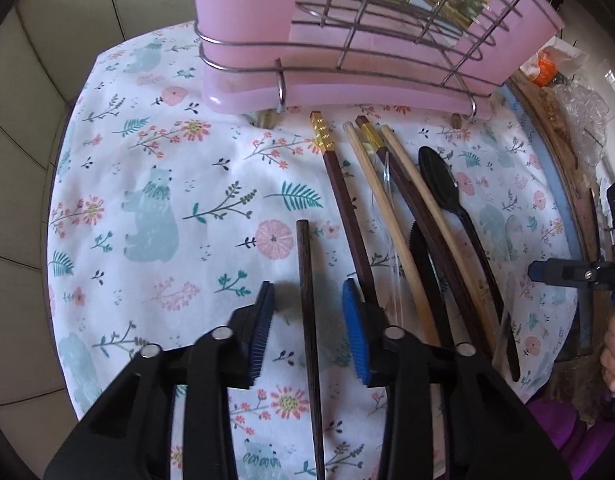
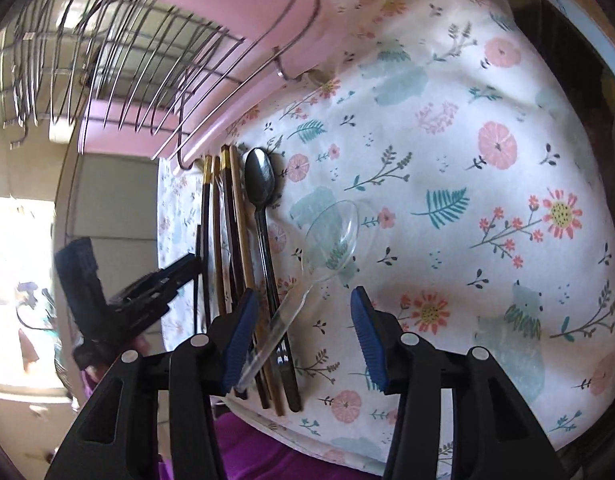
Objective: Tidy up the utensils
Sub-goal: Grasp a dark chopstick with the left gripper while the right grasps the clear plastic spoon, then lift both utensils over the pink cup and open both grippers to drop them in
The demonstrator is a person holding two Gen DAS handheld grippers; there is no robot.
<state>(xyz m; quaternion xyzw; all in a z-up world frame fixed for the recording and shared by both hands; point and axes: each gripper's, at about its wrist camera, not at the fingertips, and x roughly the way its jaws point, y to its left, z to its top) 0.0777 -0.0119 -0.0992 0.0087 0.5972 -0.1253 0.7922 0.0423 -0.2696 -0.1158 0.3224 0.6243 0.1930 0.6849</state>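
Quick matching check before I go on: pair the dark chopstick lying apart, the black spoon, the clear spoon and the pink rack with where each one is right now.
1 dark chopstick
2 black spoon
3 clear spoon
4 pink rack

A standing at the far end of the cloth
B between the left claw's open pads
C lying beside the bundled chopsticks
D handle crossing the black spoon's handle

1-B, 2-C, 3-D, 4-A

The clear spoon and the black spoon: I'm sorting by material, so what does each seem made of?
The clear spoon looks like transparent plastic: the floral cloth shows through its bowl. The black spoon is glossy with bright highlights; dark plastic seems likely, though polished metal cannot be ruled out.
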